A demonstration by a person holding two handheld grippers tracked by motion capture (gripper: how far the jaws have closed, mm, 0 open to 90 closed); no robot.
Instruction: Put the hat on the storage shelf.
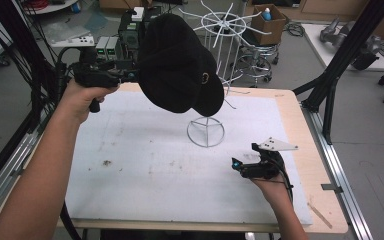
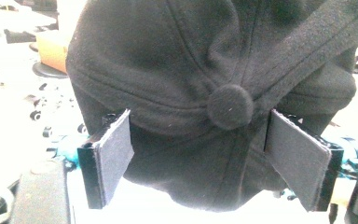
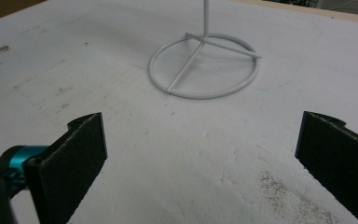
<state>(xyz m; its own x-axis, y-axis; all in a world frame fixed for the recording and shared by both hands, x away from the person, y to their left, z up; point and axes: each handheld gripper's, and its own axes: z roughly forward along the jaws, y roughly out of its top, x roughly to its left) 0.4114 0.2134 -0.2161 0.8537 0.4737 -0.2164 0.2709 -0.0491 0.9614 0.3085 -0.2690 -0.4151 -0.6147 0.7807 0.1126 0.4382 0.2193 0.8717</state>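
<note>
Right tool (image 1: 241,167) sits low near the desk's (image 1: 130,165) right front, jaws spread, nothing between them; stand base (image 3: 204,65) lies ahead of it, well apart. Left tool (image 1: 130,75) is raised at far left, level, pointing right at the cap (image 1: 180,65). No earlier frame, so just the state: jaws released, wide. In the left gripper view the pads (image 2: 114,151) flank the cap's (image 2: 205,84) lower crown just below the top button (image 2: 230,106); cloth still sits between them, and contact at the right pad can't be told. Cap hangs on the wire stand (image 1: 206,131), up off the desk, directly ahead of the left tool, brim toward the right. Left hand is nearer; likely next is backing straight out leftward.
</note>
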